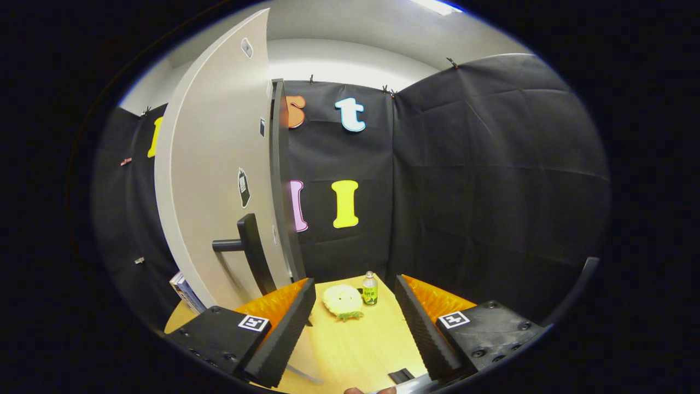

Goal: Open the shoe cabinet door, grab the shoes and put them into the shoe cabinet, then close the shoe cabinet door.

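Ahead of fingers: yellow table (350, 350), running to the black cloth wall.
Gripper (355, 323): spread wide, nothing between the fingers, hanging above the table's near end.
Door (219, 180): pale grey panel standing ajar just left of the left finger, dark edge turned toward the camera, a few small stickers on its face.
Handle (249, 249): dark bar on the door's lower face, just above and beside the left finger; touching or apart, cannot tell.
Cabinet: body and inside hidden behind the door.
Shoes: cannot pick out any pair from this angle.
On table: pale round flat item (343, 301) with a green fringe, beyond the fingers and between them; small bottle (370, 289) just beside it on the right; small dark piece (401, 376) near the table's front edge by the right finger.
Left of door: stacked books (186, 293) low down, at the table's corner.
Stage, as judged: door open, shoes not yet gripped, closing not yet done.
Risk one: left finger or its mount catching the handle or door edge on a turn, swinging the door shut or wider.
Risk two: sweeping low toward the far end, knocking the bottle over.
Risk three: mistaking the pale item for a shoe; identity unclear.
Risk four: door blocking sight of the shelf, so a blind placement hitting its edge.
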The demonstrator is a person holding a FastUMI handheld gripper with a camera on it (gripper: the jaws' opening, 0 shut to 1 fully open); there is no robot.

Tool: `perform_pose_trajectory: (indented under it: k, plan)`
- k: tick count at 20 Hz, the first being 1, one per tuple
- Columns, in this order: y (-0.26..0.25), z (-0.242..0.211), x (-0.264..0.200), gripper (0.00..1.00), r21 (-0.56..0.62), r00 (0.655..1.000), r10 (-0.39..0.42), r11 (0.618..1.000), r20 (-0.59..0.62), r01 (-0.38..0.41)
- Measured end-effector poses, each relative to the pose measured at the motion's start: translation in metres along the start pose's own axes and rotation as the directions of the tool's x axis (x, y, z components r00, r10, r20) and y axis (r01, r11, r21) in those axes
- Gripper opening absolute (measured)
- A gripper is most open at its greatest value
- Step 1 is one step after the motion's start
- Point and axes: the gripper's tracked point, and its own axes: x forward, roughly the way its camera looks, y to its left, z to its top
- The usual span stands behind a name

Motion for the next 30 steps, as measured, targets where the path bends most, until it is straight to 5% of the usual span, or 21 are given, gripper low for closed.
perform_pose_trajectory:
  k: [18, 30]
  plan:
    - [0.128, -0.022, -0.031, 0.98, 0.004, 0.999, 0.048, 0.999, 0.01, -0.048]
    - [0.251, -0.039, -0.02, 0.98, 0.012, 0.955, 0.293, 0.956, -0.047, -0.293]
